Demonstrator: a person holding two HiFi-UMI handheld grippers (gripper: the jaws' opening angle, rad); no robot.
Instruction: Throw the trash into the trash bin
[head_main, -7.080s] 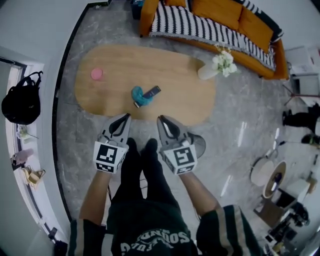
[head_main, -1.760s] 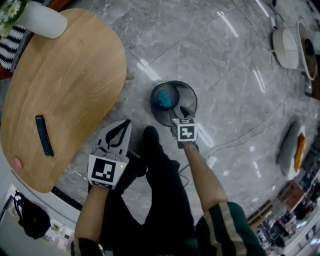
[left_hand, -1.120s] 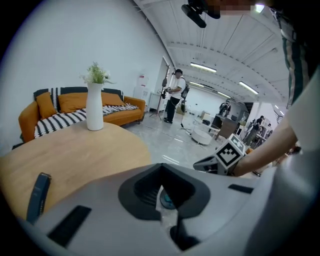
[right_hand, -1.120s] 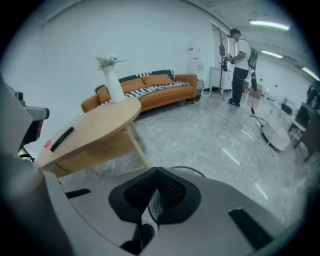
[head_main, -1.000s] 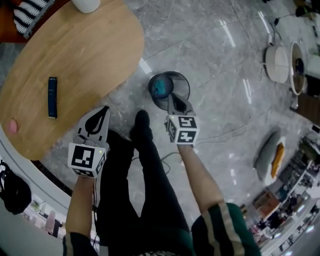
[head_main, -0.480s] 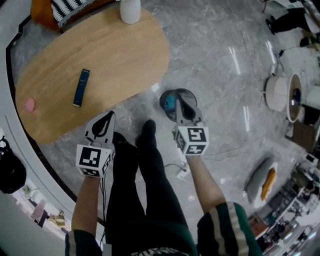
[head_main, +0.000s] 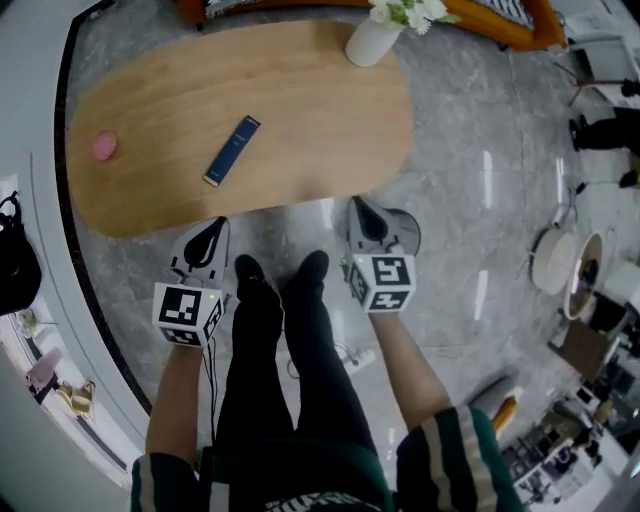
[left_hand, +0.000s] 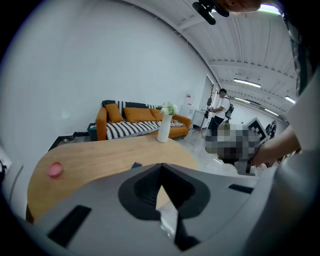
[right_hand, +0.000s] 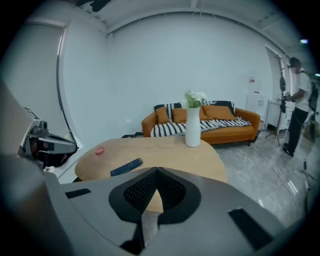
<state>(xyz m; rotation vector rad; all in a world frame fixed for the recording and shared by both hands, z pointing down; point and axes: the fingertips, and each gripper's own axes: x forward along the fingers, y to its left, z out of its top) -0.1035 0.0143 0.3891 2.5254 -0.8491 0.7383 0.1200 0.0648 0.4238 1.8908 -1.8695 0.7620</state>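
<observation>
The dark round trash bin (head_main: 404, 224) stands on the marble floor by the table's near right end, mostly hidden behind my right gripper (head_main: 357, 203). Its inside does not show, and I see no trash anywhere. The right gripper is shut and empty, held over the bin's left rim and pointing at the table. My left gripper (head_main: 213, 223) is also shut and empty, just off the table's near edge above the person's feet. In the left gripper view the left gripper (left_hand: 161, 166) has its jaws meeting at the tip, as do those of the right gripper (right_hand: 156, 170) in its own view.
An oval wooden table (head_main: 300, 110) carries a blue remote (head_main: 232, 150), a pink disc (head_main: 104, 146) and a white vase of flowers (head_main: 375, 40). An orange sofa (right_hand: 210, 122) stands behind it. A person (right_hand: 295, 105) stands at the far right. A cable and plug (head_main: 358, 357) lie by my feet.
The view has swung from the bin back toward the table. Both grippers have risen, still shut. The bin with the teal trash inside has slid behind the right gripper.
</observation>
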